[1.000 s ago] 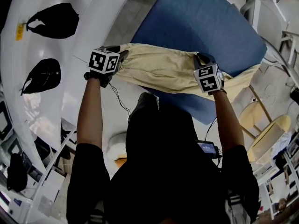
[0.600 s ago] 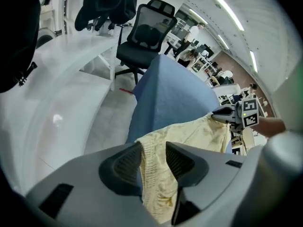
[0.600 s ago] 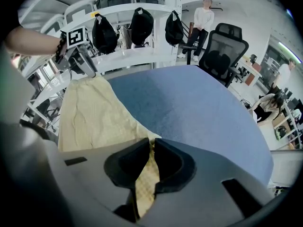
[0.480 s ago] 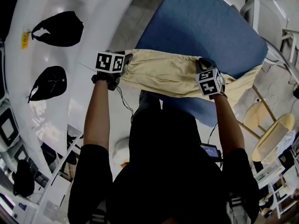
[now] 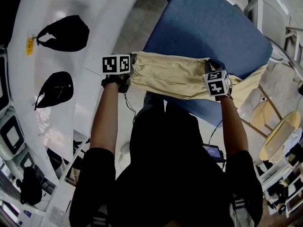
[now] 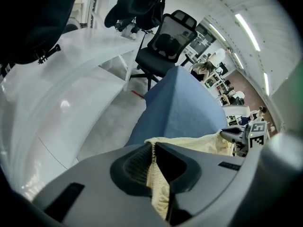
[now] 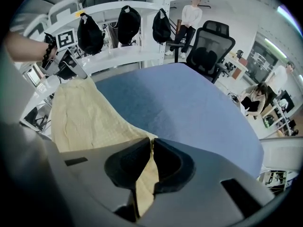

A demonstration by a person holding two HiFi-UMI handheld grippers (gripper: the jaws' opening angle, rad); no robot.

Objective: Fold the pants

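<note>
Pale yellow pants point(image 5: 173, 77) hang stretched between my two grippers, above the near edge of a blue padded surface point(image 5: 208, 22). The left gripper point(image 5: 132, 62) holds one end, and its jaws have just been closing on that fabric. In the left gripper view the cloth point(image 6: 158, 193) is pinched between the pads of that gripper point(image 6: 152, 146). My right gripper point(image 5: 211, 64) is shut on the other end, and past it the rest of the pants trails off to the right. In the right gripper view the pants point(image 7: 85, 117) run from the right gripper point(image 7: 151, 143) toward the left one point(image 7: 66, 63).
A white curved shelf point(image 5: 28, 79) on the left carries black bags point(image 5: 64, 32). A black office chair point(image 6: 165, 37) stands beyond the blue surface point(image 6: 184, 108). Pale wooden stools point(image 5: 277, 136) stand at the right. People are at desks in the background.
The left gripper has rolled and closed onto the pants' end. Both hands stay almost in place, and the cloth between them now looks straighter.
</note>
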